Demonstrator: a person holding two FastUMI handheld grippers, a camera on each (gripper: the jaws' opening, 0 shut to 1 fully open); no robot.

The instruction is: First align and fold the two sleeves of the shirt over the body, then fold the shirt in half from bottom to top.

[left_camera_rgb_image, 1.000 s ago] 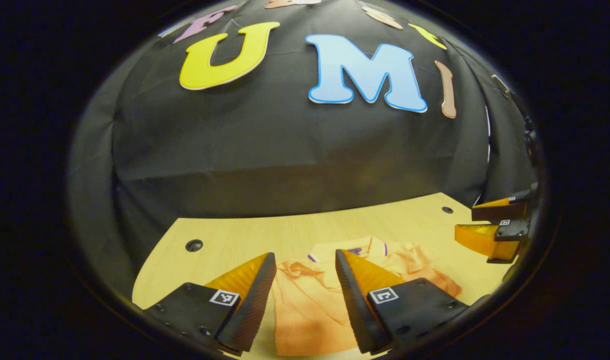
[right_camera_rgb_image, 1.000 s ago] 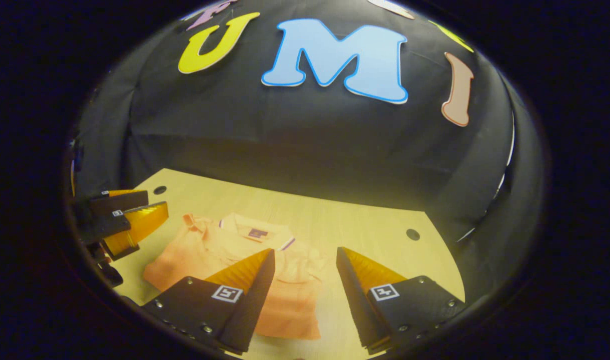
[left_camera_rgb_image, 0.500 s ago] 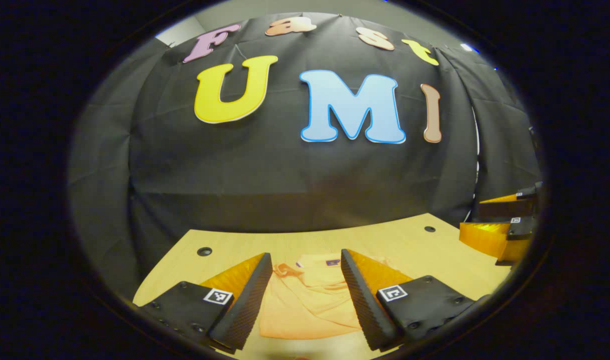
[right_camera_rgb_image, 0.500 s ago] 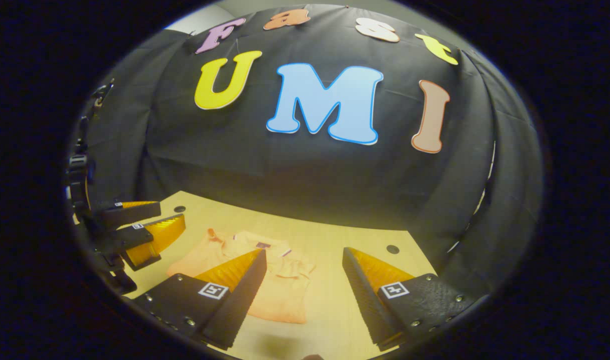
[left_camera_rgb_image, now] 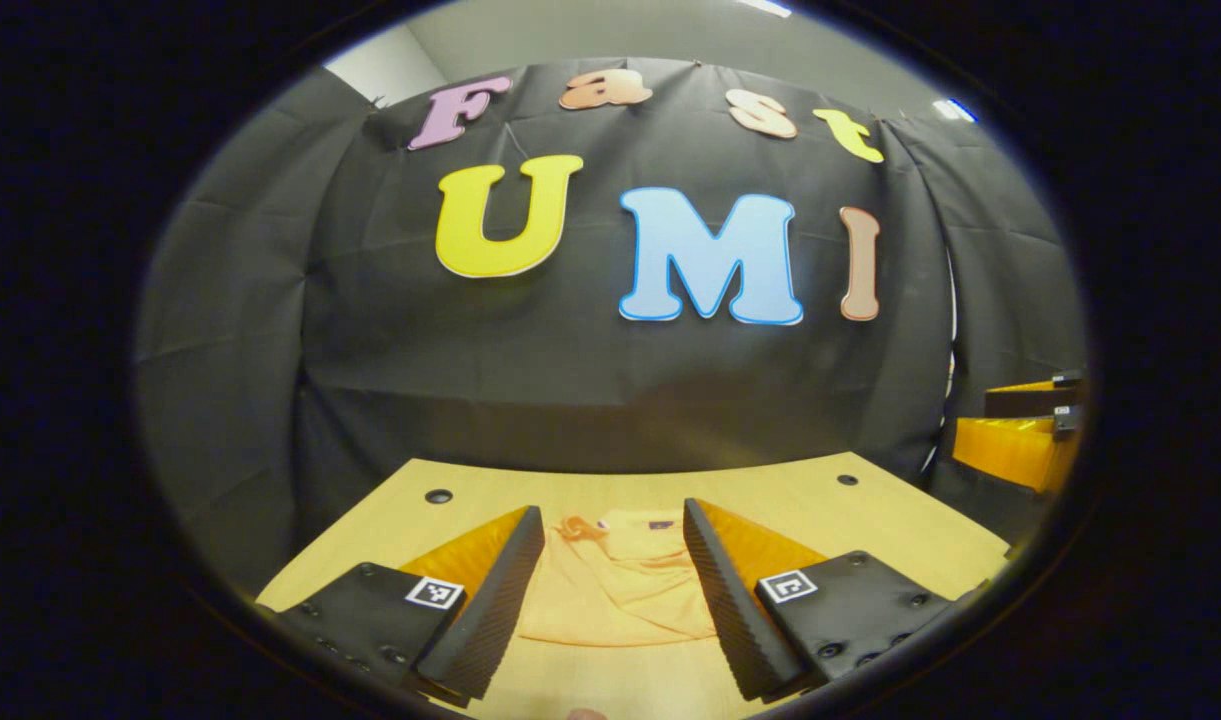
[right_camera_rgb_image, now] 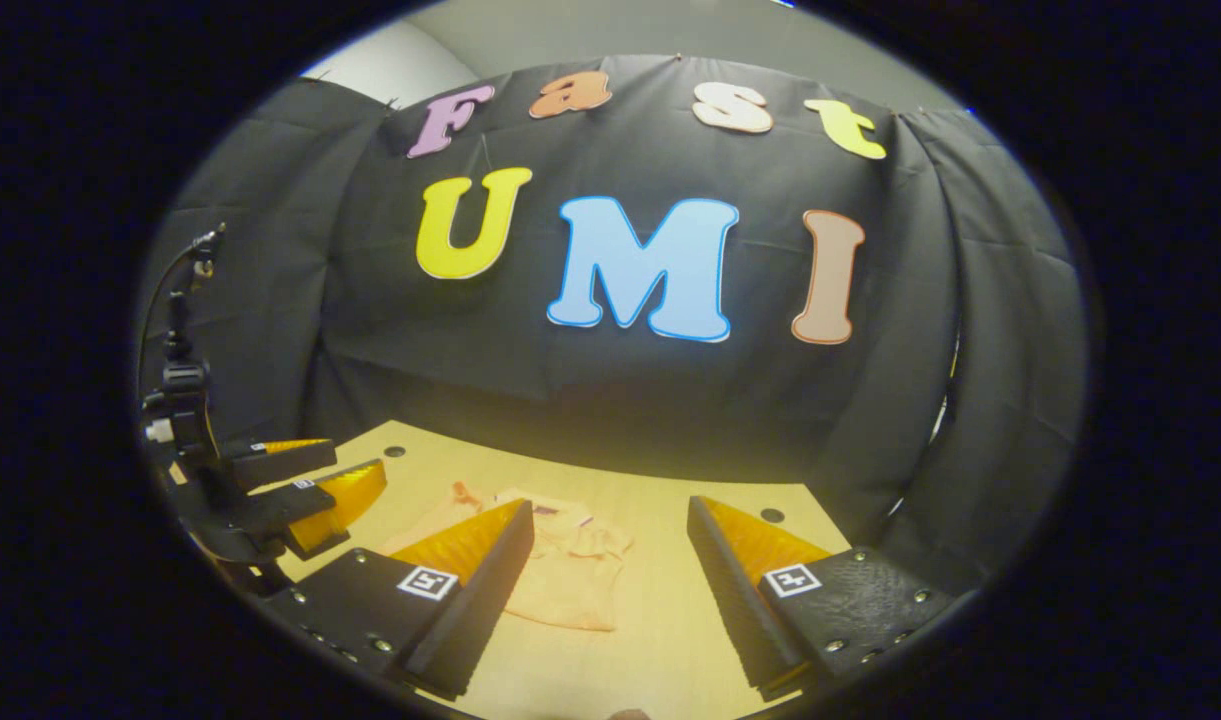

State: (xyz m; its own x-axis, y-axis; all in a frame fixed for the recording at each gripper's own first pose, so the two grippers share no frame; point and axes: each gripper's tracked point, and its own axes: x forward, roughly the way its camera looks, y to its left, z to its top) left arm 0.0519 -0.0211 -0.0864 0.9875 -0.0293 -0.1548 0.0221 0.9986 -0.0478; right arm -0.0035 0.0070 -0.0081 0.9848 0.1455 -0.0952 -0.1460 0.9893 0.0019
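Left gripper [left_camera_rgb_image: 610, 600]: jaws apart, nothing between the fingers, held above the table [left_camera_rgb_image: 890, 520]; shirt [left_camera_rgb_image: 620, 590]: orange, lying on the table, seen through the gap between the fingers, collar at its far end; right gripper [left_camera_rgb_image: 1020, 440]: at the right edge, raised, well apart from the shirt.

The shirt [left_camera_rgb_image: 615, 600] was light orange, with a small purple patch at its collar. Under the shirt, the bench [left_camera_rgb_image: 870, 515] was pale yellow wood with little dark holes.
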